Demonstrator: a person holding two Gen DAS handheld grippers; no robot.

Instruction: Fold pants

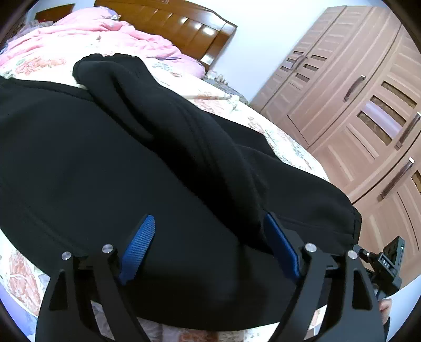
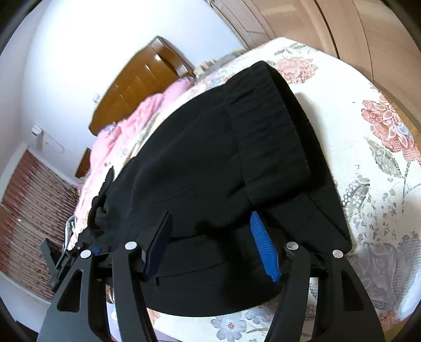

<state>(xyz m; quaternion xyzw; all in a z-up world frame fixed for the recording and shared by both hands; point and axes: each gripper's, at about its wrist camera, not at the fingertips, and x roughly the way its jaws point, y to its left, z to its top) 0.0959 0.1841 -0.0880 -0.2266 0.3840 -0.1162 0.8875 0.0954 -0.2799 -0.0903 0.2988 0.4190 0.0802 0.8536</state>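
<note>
Black pants point(image 1: 147, 147) lie folded in layers on the flowered bed sheet point(image 1: 279, 136). In the left wrist view my left gripper point(image 1: 208, 217) hangs just over the near end of the pants. It is open, with its blue pads point(image 1: 140, 244) wide apart and dark cloth showing between them, not pinched. The right wrist view shows the same pants point(image 2: 189, 163) with a ribbed band point(image 2: 268, 131) folded on top. My right gripper point(image 2: 210, 214) is open above the near edge, and its blue pad point(image 2: 264, 247) is clear of the cloth.
A pink quilt point(image 1: 86, 34) is bunched at the far end of the bed before a wooden headboard point(image 1: 184, 23). A tall wooden wardrobe point(image 1: 355, 92) stands to the right. Flowered sheet point(image 2: 368, 168) lies bare beside the pants. A brown patterned curtain point(image 2: 31, 210) hangs at the left.
</note>
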